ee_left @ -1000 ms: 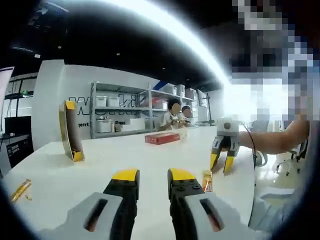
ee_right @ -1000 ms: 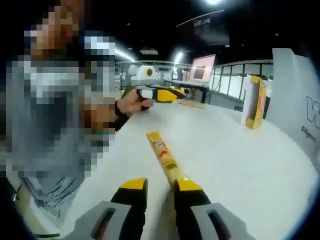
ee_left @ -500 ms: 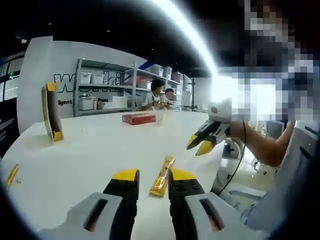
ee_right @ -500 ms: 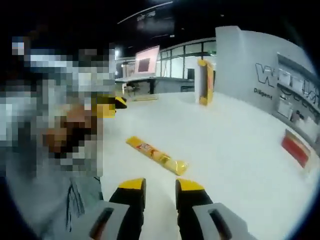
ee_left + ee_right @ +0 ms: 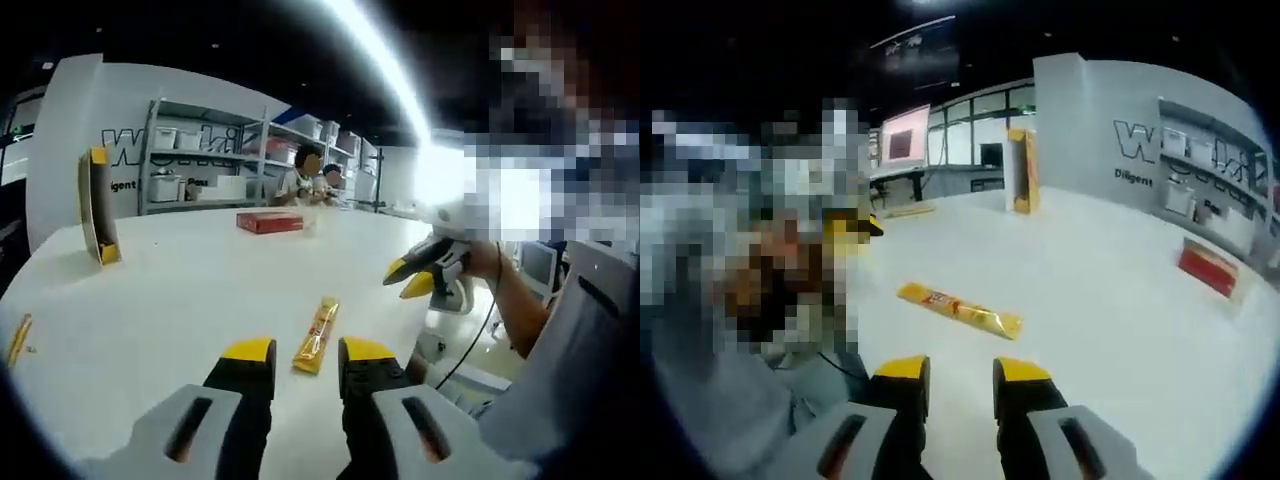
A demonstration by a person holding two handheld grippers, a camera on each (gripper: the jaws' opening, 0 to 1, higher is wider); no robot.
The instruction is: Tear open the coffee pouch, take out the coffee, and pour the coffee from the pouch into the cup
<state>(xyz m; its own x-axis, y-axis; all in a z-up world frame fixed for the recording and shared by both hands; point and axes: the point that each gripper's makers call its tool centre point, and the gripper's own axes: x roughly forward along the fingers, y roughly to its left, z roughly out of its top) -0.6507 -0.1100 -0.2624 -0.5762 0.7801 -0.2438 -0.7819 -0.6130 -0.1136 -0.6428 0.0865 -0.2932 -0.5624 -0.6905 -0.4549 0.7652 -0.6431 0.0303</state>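
On the white table [image 5: 180,290] lies the coffee pouch [image 5: 316,335], a long thin yellow stick, flat on its side. In the left gripper view it sits just past the tips of the left gripper [image 5: 296,352], between the two yellow tips but not touched by them. That gripper is a little open and holds nothing. The right gripper [image 5: 412,278] comes in from the right, up off the table, with a hand behind it; its jaws have a small gap and nothing is in them.

In the right gripper view the coffee pouch [image 5: 960,309] lies a bit ahead of the right gripper [image 5: 962,370], apart from it.

Farther off stand a tall yellow box [image 5: 97,206] and a flat red box [image 5: 270,222]. A small yellow thing [image 5: 18,338] lies near the table's left edge; it may be another pouch.
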